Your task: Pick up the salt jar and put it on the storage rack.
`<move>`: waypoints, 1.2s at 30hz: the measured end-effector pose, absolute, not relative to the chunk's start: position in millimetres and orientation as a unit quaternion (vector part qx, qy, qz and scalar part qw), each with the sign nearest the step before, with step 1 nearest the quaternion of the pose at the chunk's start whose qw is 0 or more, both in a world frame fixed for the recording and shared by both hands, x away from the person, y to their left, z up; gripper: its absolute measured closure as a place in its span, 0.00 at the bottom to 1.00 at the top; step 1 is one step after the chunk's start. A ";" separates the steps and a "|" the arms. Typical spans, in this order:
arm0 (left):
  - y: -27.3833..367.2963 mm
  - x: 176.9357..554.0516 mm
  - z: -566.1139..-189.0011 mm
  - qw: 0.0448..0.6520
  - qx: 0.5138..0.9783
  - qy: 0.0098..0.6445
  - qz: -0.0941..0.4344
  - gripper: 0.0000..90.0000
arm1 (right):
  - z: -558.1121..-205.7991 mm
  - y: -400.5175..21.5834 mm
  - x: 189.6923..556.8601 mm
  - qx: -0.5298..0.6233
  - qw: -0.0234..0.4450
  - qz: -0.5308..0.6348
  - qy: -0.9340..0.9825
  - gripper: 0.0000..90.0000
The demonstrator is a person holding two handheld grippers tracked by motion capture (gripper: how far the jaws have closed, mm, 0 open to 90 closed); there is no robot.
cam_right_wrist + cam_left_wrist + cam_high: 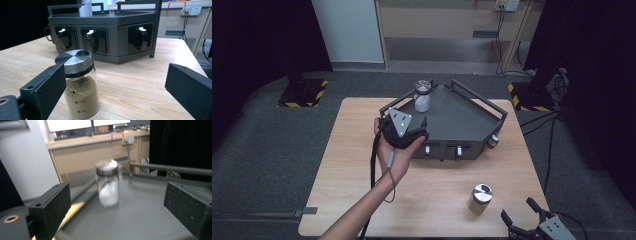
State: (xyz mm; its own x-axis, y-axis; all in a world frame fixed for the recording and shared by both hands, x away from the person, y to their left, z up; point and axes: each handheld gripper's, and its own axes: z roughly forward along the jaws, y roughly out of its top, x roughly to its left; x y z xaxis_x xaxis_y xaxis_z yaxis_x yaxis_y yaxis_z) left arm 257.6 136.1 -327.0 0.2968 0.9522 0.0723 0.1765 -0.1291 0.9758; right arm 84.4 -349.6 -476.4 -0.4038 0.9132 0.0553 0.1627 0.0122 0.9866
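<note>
The left gripper point(412, 131), fingers spread and empty, faces the white-powder jar point(422, 96) on the grey rack point(462, 117) at frame centre. The right gripper point(521, 216), fingers released, flanks the brown-spice jar point(481, 198) at lower right, apparently aligned for grasping.

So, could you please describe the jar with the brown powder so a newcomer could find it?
Start at the dark grey rack on the wooden table. In front of it, on bare wood, stands the jar. Unlike the white-powder jar on the rack, it holds brown powder.
</note>
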 end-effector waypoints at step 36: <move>164.5 169.2 -441.2 0.425 0.676 0.508 0.322 0.07 | -478.4 -342.5 83.5 0.408 0.338 0.548 0.647 0.04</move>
State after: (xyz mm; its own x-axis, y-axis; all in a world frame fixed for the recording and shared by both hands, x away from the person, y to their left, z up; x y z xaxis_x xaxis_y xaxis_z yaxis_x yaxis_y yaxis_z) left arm 169.2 164.5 -441.2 0.2759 0.9612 0.0039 0.4135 -0.1224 0.9023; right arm 83.5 -342.5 -478.4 -0.4393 0.8983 0.0106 0.1579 0.0656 0.9853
